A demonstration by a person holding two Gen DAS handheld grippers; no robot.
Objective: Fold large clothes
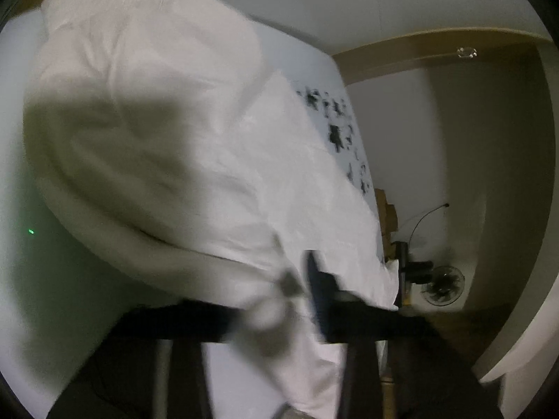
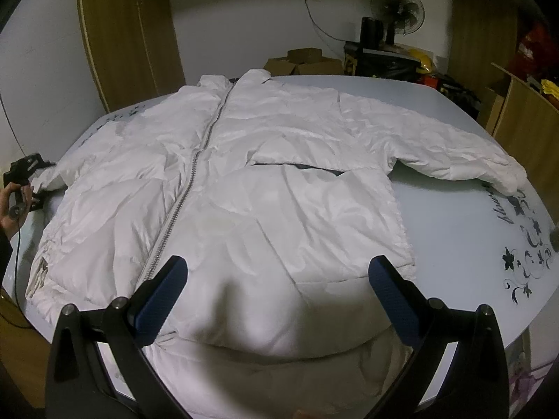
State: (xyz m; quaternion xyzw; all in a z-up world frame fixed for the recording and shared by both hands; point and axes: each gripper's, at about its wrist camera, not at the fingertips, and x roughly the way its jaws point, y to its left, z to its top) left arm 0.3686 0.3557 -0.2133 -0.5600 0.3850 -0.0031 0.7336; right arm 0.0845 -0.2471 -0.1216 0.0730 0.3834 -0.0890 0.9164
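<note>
A white puffer jacket [image 2: 279, 174] lies front up on a pale table [image 2: 464, 216], its zipper [image 2: 195, 160] closed and one sleeve [image 2: 454, 146] stretched out to the right. My right gripper [image 2: 277, 279] hovers open over the jacket's near hem, nothing between its blue pads [image 2: 164, 293]. At the far left a hand [image 2: 12, 206] holds my left gripper [image 2: 26, 174] at the other sleeve's cuff [image 2: 47, 179]. In the blurred left wrist view the jacket [image 1: 157, 122] fills the frame, and the left gripper [image 1: 304, 289] looks shut on bunched white fabric.
Black floral print [image 2: 524, 251] marks the table's right side. Behind the table stand cardboard boxes [image 2: 304, 61], a dark fan [image 2: 396, 8] and a cluttered shelf. A wooden cabinet [image 2: 527, 122] is at the right and a wooden door panel [image 2: 125, 35] at the back left.
</note>
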